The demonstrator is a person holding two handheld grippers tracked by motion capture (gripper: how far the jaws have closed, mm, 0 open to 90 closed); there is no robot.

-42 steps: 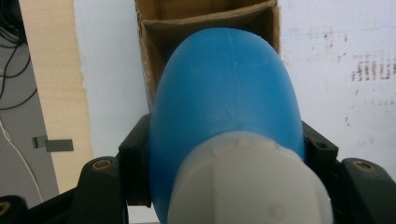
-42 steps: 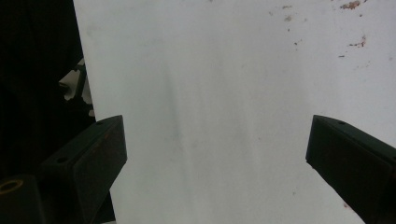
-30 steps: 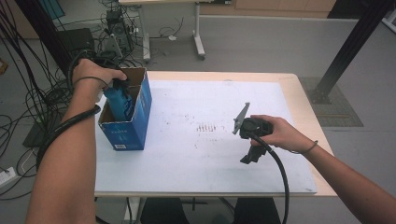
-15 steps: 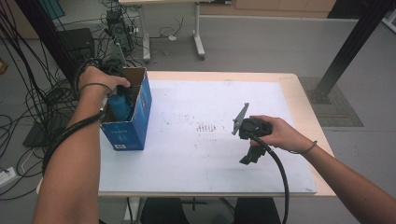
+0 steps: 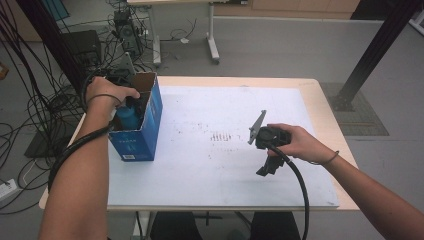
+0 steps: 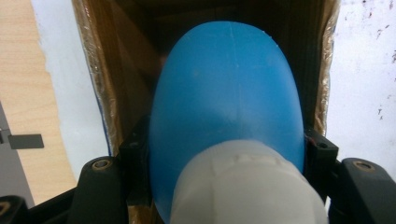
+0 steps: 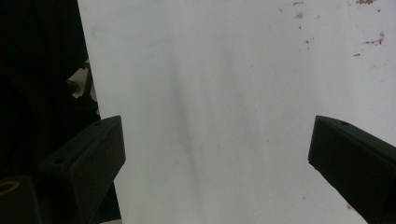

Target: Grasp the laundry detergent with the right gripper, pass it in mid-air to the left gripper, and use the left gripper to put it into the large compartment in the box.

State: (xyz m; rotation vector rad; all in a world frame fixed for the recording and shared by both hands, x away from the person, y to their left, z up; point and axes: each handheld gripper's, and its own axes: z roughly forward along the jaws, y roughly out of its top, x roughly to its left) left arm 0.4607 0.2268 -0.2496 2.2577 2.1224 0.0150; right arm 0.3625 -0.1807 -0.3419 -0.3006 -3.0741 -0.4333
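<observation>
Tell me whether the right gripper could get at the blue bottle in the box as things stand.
Probably not. The blue bottle sits down inside the cardboard box, clamped by the left gripper, and the left hand covers the opening. The right gripper hangs open over the white sheet, well away.

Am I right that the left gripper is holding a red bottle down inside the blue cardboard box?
Not quite: the bottle is blue, not red, as the left gripper view shows. The left gripper does hold it down inside the blue cardboard box.
</observation>
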